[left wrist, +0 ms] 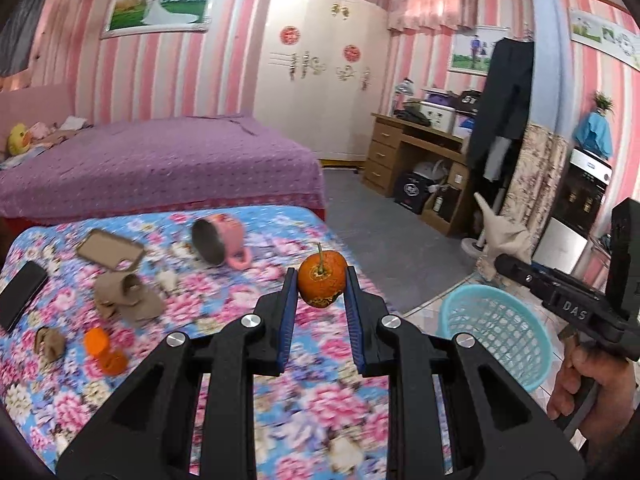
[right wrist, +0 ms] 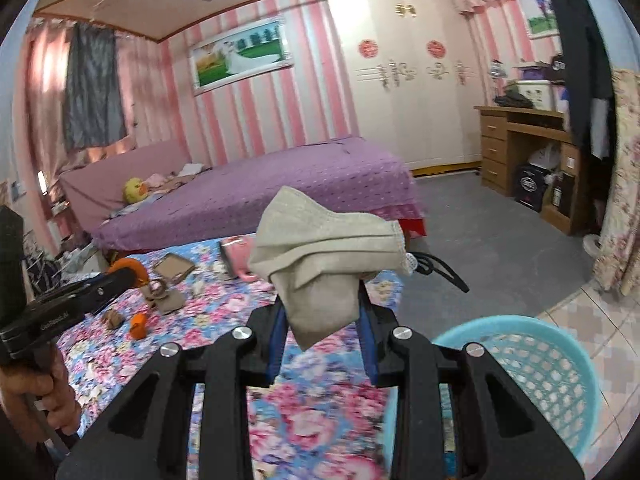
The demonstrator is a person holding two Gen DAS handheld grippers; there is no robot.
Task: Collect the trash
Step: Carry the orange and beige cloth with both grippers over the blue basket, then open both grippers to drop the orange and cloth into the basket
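My left tongs [left wrist: 321, 286] are clamped on a spoiled orange [left wrist: 322, 280], stem up, long axis roughly vertical. My right tongs [right wrist: 323, 312] are clamped on a crumpled mask [right wrist: 320, 248], its long axis running level from left to right, ear loop trailing right. Both loads are held above the table [left wrist: 280, 400], near the basket [right wrist: 532, 376] but not over it. The basket appears empty: nothing deposited yet. Left on the table: torn cardboard [left wrist: 128, 296], a paper scrap [left wrist: 50, 343], orange peel [left wrist: 105, 350].
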